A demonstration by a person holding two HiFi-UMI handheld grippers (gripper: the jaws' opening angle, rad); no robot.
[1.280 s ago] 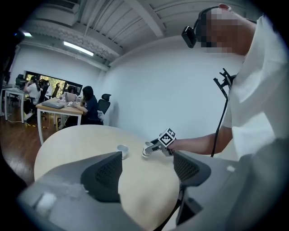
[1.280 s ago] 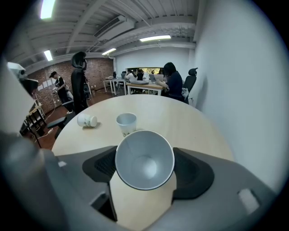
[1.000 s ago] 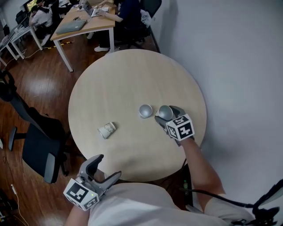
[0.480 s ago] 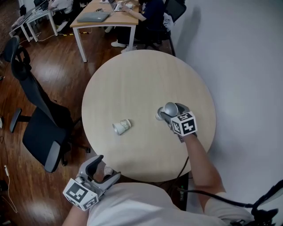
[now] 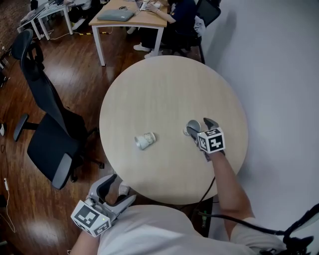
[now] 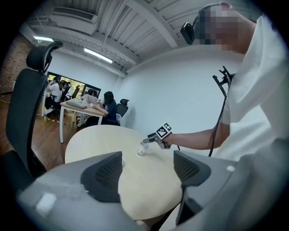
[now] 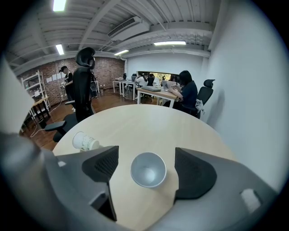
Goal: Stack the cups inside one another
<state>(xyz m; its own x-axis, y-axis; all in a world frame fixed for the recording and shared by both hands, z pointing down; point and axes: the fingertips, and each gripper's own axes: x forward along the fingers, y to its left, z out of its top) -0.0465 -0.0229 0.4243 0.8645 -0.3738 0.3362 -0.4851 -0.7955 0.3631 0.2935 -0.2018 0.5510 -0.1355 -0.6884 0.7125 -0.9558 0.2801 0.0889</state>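
Note:
A stack of grey cups point(image 5: 193, 127) stands upright on the round wooden table point(image 5: 164, 94), near its right side. My right gripper point(image 5: 199, 125) hangs over it, open, one jaw on either side and neither touching. In the right gripper view I look down into the top cup point(image 7: 148, 169) between the spread jaws of that gripper point(image 7: 146, 164). A white patterned cup point(image 5: 145, 141) lies on its side further left, also seen in the right gripper view as the lying cup point(image 7: 86, 141). My left gripper point(image 5: 118, 191) is open and holds nothing, off the table's near edge.
A black office chair point(image 5: 45, 124) stands left of the table. Behind it is a desk point(image 5: 129, 15) with seated people. A white wall point(image 5: 279, 74) runs close along the table's right side.
My right gripper carried a grey cup left over the other grey cup and set it inside; its jaws now stand open around the stack. The left gripper stayed put.

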